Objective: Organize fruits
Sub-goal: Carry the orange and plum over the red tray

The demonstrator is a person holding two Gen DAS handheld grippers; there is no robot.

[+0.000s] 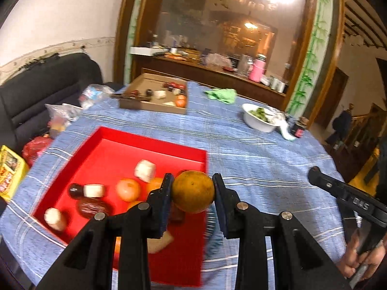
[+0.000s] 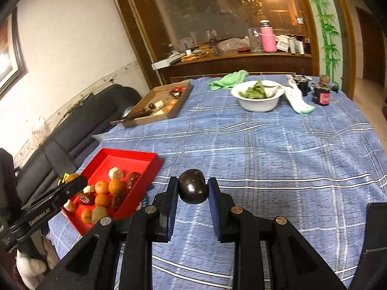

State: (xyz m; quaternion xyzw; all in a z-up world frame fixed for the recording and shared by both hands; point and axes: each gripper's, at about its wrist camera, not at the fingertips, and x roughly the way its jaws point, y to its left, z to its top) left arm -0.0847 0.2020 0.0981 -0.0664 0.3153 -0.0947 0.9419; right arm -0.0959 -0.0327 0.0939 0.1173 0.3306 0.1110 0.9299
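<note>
My left gripper (image 1: 192,186) is shut on a yellow-orange round fruit (image 1: 193,191), held in the air over the right edge of a red tray (image 1: 154,145). The tray holds several oranges (image 1: 128,189), dark fruits and white pieces. In the right wrist view my right gripper (image 2: 192,188) is shut on a dark, nearly black round fruit (image 2: 192,190), lifted above the blue checked tablecloth (image 2: 266,157). The red tray (image 2: 135,158) lies to its left, with the left gripper (image 2: 72,186) over it. The right gripper's tip (image 1: 314,172) shows at the right of the left wrist view.
A cardboard box (image 1: 154,96) with more fruits stands at the far side of the table. A white bowl (image 2: 257,96) of greens, a green cloth (image 2: 229,78), a dark jar (image 2: 323,94) and a white rag sit at the far right. A dark sofa (image 1: 36,91) flanks the table's left.
</note>
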